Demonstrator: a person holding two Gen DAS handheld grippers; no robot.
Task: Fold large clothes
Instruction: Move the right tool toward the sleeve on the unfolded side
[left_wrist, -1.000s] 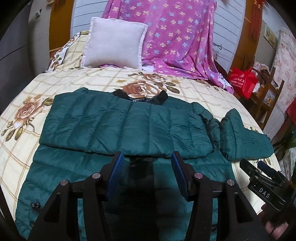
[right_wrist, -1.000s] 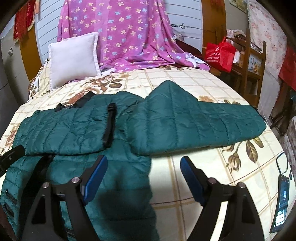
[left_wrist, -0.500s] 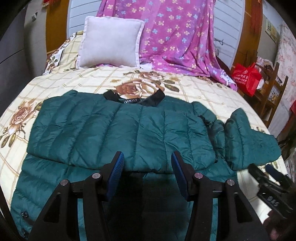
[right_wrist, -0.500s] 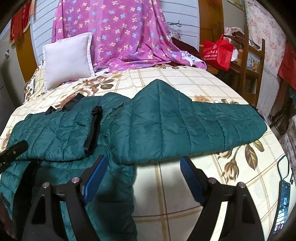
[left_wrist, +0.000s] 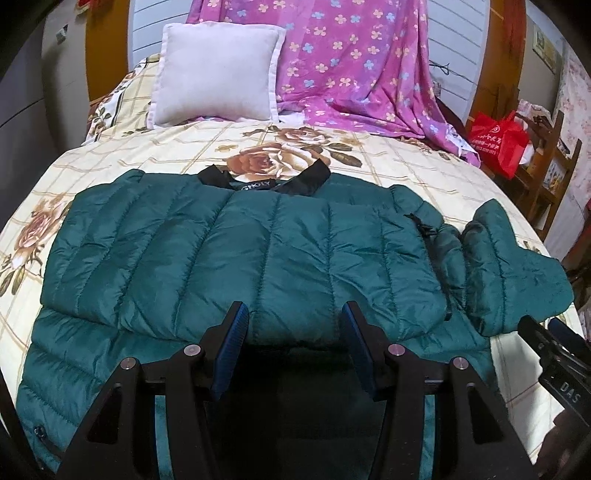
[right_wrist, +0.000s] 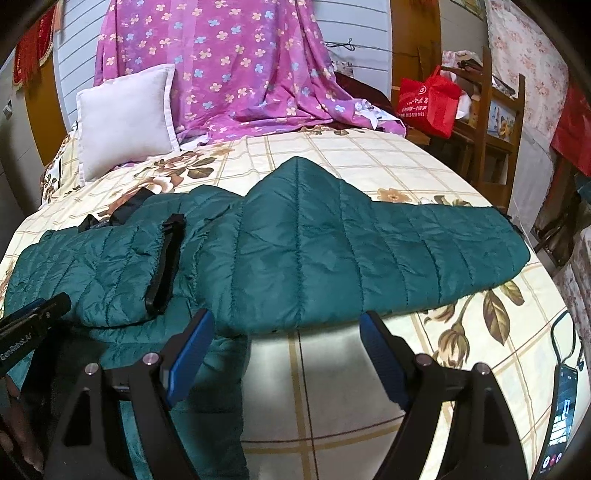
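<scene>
A dark green quilted jacket (left_wrist: 229, 254) lies on the bed, its left sleeve folded across the chest, black collar (left_wrist: 295, 181) at the far side. My left gripper (left_wrist: 295, 325) is open and empty, just above the folded sleeve's near edge. In the right wrist view the jacket's right sleeve (right_wrist: 369, 254) stretches out to the right over the bedspread. My right gripper (right_wrist: 286, 332) is open and empty, at the near edge of that sleeve. The right gripper also shows in the left wrist view (left_wrist: 554, 347); the left gripper shows at the left edge of the right wrist view (right_wrist: 33, 321).
The bed has a cream floral bedspread (right_wrist: 332, 387). A white pillow (left_wrist: 218, 74) and a pink floral sheet (left_wrist: 351, 62) are at the head. A phone (right_wrist: 561, 413) lies at the bed's right edge. A red bag (right_wrist: 428, 99) and wooden shelf (right_wrist: 506, 122) stand to the right.
Both grippers have moved forward toward the jacket, so the sleeve edges now sit between the open fingers. The jacket itself has not moved.
</scene>
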